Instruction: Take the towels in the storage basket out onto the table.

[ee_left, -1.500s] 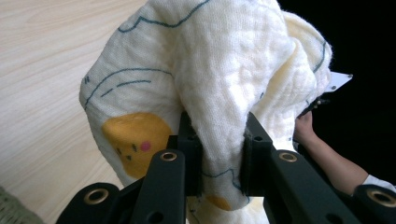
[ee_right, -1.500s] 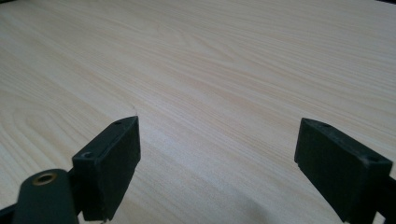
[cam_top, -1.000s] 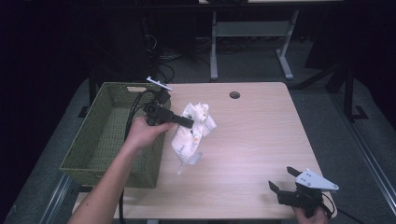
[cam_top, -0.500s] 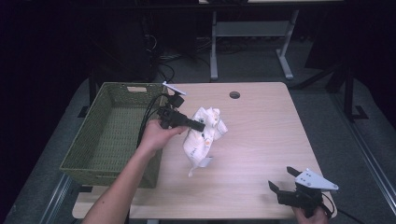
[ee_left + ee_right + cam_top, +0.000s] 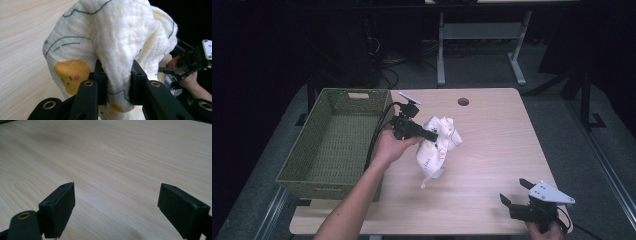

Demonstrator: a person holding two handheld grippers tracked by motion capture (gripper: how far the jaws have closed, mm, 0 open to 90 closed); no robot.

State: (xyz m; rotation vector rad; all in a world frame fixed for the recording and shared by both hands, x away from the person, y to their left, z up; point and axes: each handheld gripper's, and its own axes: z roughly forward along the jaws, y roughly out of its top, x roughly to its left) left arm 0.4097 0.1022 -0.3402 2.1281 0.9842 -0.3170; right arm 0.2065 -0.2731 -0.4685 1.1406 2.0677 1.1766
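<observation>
My left hand-held gripper is clamped on a fold of the white cloth, hanging over the desk beside the green basket. The right hand-held gripper rests apart. I fear the thin fold may slip out.

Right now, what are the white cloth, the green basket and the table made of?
The white cloth looks like soft cotton gauze: crinkly weave, printed blue lines and a yellow face. The green basket seems woven, maybe plastic or paper cord, matte; I can't tell which. The table shows pale wood grain, smooth, possibly laminate.
</observation>
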